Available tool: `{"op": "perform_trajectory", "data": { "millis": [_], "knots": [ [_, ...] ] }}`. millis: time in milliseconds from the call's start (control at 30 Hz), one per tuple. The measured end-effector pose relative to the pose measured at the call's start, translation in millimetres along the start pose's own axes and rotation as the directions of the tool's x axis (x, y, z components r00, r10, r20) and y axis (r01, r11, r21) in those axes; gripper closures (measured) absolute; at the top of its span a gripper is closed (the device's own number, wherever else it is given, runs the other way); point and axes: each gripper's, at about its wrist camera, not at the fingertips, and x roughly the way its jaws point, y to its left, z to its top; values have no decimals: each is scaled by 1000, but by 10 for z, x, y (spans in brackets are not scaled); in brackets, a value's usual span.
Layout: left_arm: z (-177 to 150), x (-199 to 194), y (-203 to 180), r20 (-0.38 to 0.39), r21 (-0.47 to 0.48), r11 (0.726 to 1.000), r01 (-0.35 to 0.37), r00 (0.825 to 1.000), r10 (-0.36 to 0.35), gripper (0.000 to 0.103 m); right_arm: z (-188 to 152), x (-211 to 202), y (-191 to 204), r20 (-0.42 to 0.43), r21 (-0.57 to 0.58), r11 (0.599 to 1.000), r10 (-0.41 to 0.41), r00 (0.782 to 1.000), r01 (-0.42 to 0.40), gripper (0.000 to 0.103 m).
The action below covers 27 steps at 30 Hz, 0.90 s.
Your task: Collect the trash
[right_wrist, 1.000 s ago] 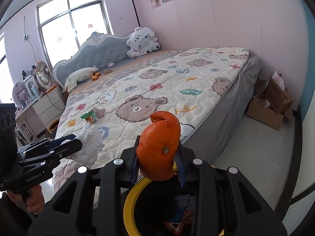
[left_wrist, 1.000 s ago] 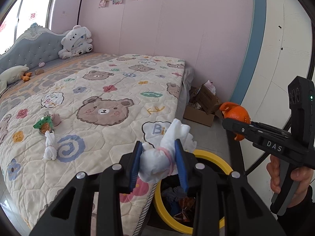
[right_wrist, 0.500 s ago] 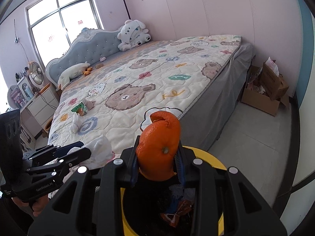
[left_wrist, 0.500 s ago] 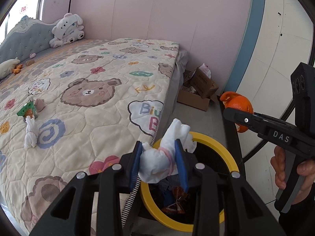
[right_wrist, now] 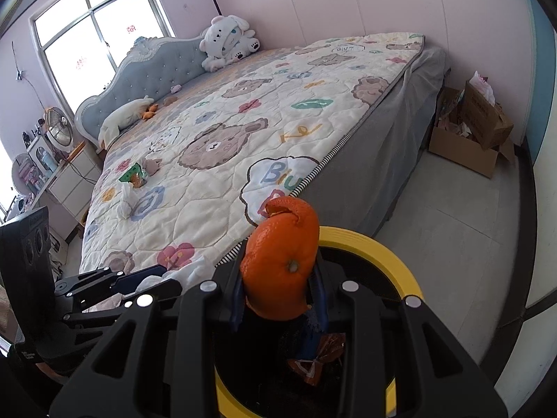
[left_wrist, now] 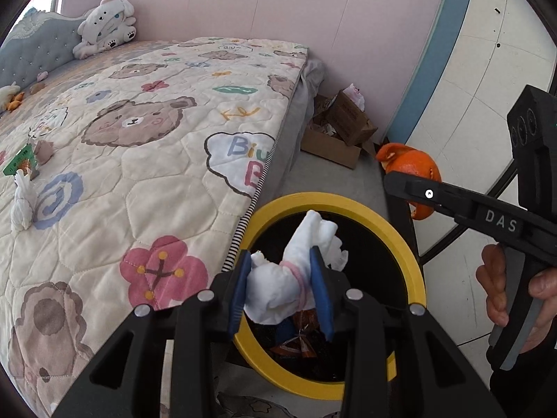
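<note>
My left gripper (left_wrist: 281, 291) is shut on a crumpled white tissue (left_wrist: 278, 291) and holds it over the open yellow-rimmed bin (left_wrist: 410, 254) beside the bed. My right gripper (right_wrist: 280, 299) is shut on an orange peel (right_wrist: 282, 261) above the same bin (right_wrist: 390, 254); the peel also shows in the left wrist view (left_wrist: 412, 165). Wrappers lie inside the bin. On the quilt, another white tissue (left_wrist: 21, 202) and a green wrapper (left_wrist: 19, 162) lie at the left; the right wrist view shows them too, tissue (right_wrist: 126, 202) and wrapper (right_wrist: 134, 176).
The bed (right_wrist: 243, 132) with a bear-print quilt fills the left. Open cardboard boxes (right_wrist: 470, 132) stand on the floor by the pink wall. A plush toy (right_wrist: 228, 41) sits at the headboard. A nightstand (right_wrist: 69, 177) with a fan stands far left.
Both grippers have come down and closer over the bin, each still holding its piece. The bin's mouth now lies directly below both loads.
</note>
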Motion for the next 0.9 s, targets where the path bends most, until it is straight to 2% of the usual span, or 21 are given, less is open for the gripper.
{"op": "perform_trajectory", "data": {
  "millis": [433, 633, 733, 833, 900],
  "knots": [
    [-49, 6, -43, -10, 5, 1000, 16, 1000, -16, 70, -58, 60, -4, -19, 2, 1000, -4, 1000, 4, 71],
    [-60, -30, -46, -8, -1, 999, 32, 999, -32, 67, -57, 76, 9, -35, -1, 1000, -25, 999, 25, 62],
    [-70, -62, -29, 0, -8, 999, 31, 1000, -31, 58, -45, 58, -15, -29, 18, 999, -31, 999, 32, 54],
    [-67, -118, -18, 14, -10, 999, 33, 999, -33, 47, -24, 23, -42, -18, 30, 999, -42, 999, 42, 53],
    [-53, -175, 6, 41, -14, 1000, 25, 999, -24, 34, -6, -9, -60, -7, 40, 998, -47, 999, 47, 52]
  ]
}}
